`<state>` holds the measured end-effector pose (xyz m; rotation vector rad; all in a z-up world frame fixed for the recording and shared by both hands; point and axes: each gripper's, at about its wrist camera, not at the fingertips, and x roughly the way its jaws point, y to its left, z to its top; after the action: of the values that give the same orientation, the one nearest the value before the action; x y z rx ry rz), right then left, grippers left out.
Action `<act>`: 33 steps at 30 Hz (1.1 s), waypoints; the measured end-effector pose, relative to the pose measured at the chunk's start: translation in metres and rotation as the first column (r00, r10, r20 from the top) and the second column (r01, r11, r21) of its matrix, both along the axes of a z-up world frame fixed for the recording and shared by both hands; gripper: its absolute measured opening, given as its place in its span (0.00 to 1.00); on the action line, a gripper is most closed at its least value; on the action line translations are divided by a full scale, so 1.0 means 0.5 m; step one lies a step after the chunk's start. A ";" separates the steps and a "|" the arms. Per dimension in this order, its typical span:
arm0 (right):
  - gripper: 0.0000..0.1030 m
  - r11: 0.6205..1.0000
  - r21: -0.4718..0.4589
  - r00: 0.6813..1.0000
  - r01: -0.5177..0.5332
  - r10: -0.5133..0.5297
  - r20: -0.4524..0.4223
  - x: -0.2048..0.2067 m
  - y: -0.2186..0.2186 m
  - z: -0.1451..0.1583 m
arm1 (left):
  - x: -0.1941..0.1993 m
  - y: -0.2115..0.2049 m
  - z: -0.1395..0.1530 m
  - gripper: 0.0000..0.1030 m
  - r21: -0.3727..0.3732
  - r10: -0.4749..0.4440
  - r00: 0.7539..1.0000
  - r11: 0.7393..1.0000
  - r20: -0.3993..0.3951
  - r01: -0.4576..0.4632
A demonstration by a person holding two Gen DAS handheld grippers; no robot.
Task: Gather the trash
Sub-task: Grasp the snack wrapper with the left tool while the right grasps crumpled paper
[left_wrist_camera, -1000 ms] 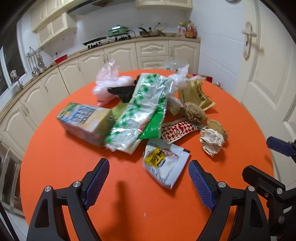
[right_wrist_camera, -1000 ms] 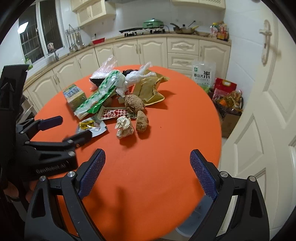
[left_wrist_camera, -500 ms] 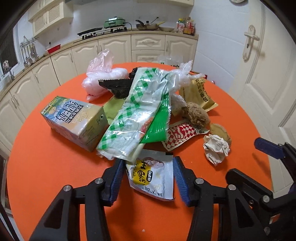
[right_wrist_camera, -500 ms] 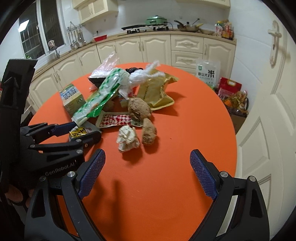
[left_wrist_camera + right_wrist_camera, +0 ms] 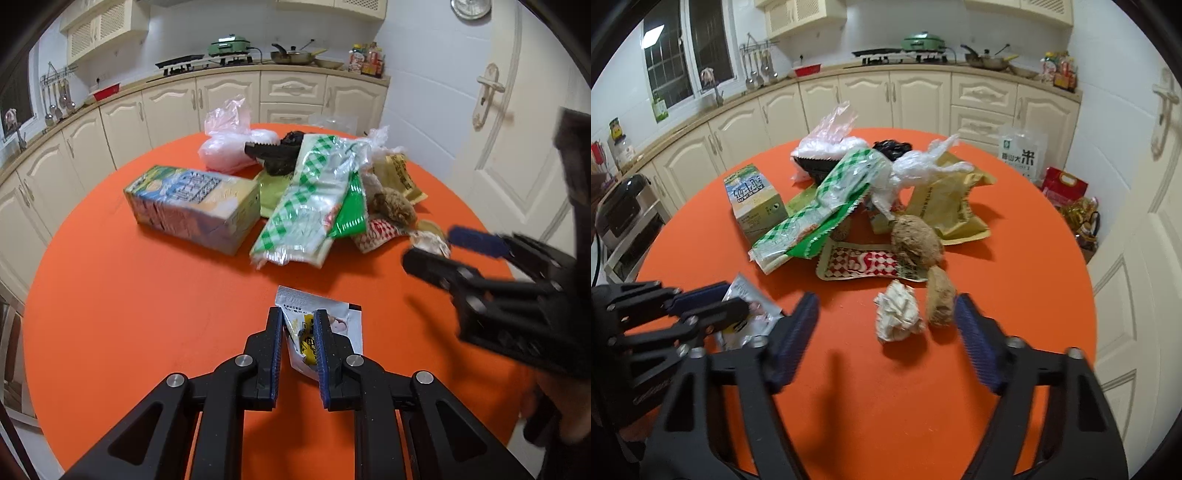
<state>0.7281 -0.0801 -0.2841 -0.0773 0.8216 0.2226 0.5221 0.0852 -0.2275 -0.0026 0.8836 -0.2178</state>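
Note:
A white sachet (image 5: 299, 301) with a yellow label lies near the front of the round orange table (image 5: 147, 295). My left gripper (image 5: 298, 321) has it pinched between its blue pads, the jaws closing; the right wrist view shows that gripper (image 5: 737, 297) at the left, with the sachet (image 5: 762, 319) in it. A crumpled white paper ball (image 5: 897, 314) and a brown lump (image 5: 940, 295) lie between the fingers of my right gripper (image 5: 886, 306). Its jaws are closing and the pads touch neither. In the left wrist view the right gripper (image 5: 428, 244) reaches in from the right, blurred.
Behind lies a pile of trash: a milk carton (image 5: 192, 203), a green checked wrapper (image 5: 310, 206), a red-and-white wrapper (image 5: 860, 264), a larger brown lump (image 5: 916, 240), a yellow bag (image 5: 945, 206), plastic bags (image 5: 229, 140). Bags on the floor (image 5: 1063, 188) stand past the table's right edge, by the door.
My left gripper moved forward over the sachet and closed on it. My right gripper advanced to the paper ball and brown lump, and its jaws have narrowed.

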 end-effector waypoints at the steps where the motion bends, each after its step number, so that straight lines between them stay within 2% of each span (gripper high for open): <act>1: 0.65 1.000 -0.017 1.000 -0.004 0.004 0.003 0.002 0.005 0.001 | -0.019 0.000 0.006 0.12 -0.006 0.002 1.000 1.000 0.002 -0.002; 2: 0.64 1.000 -0.023 1.000 -0.007 0.007 0.005 0.003 0.007 0.002 | -0.026 0.006 0.007 0.12 -0.015 0.000 1.000 1.000 0.003 0.000; 4: 0.45 0.999 -0.033 1.000 -0.010 0.010 0.004 0.004 0.010 0.002 | -0.041 0.012 0.009 0.12 -0.028 0.008 1.000 1.000 0.003 -0.008; 5: 0.40 0.999 -0.053 1.000 -0.006 0.006 0.007 0.002 0.011 0.002 | -0.044 0.015 0.010 0.11 -0.033 0.008 1.000 0.999 0.003 -0.008; 6: 0.37 0.998 -0.065 1.000 -0.005 0.005 0.006 0.000 0.012 0.002 | -0.055 0.012 0.015 0.11 -0.036 0.008 1.000 0.999 0.004 -0.008; 9: 0.37 0.996 -0.086 1.000 0.013 -0.013 -0.001 -0.009 0.004 -0.002 | -0.071 0.003 0.021 0.11 -0.038 -0.002 1.000 0.999 0.007 0.002; 13: 0.24 0.997 -0.082 1.000 -0.004 0.003 -0.004 -0.018 -0.005 -0.003 | -0.081 -0.011 0.022 0.11 -0.040 -0.006 1.000 0.999 0.002 0.006; 17: 0.19 0.997 -0.076 1.000 -0.014 0.015 0.007 -0.017 -0.012 -0.001 | -0.089 -0.017 0.026 0.11 -0.038 0.003 1.000 0.999 0.001 -0.003; 26: 0.19 0.997 0.046 0.998 -0.063 0.062 0.012 -0.067 -0.044 0.017 | -0.109 -0.029 0.043 0.09 -0.042 -0.001 1.000 0.999 0.012 0.001; 33: 0.19 0.994 0.088 0.998 -0.059 0.058 0.019 -0.118 -0.067 0.027 | -0.133 -0.057 0.064 0.05 -0.050 -0.019 0.999 0.999 0.030 0.020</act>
<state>0.6692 -0.1135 -0.2705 -0.0198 0.7928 0.3130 0.4556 0.0569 -0.1958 -0.0375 0.8487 -0.2577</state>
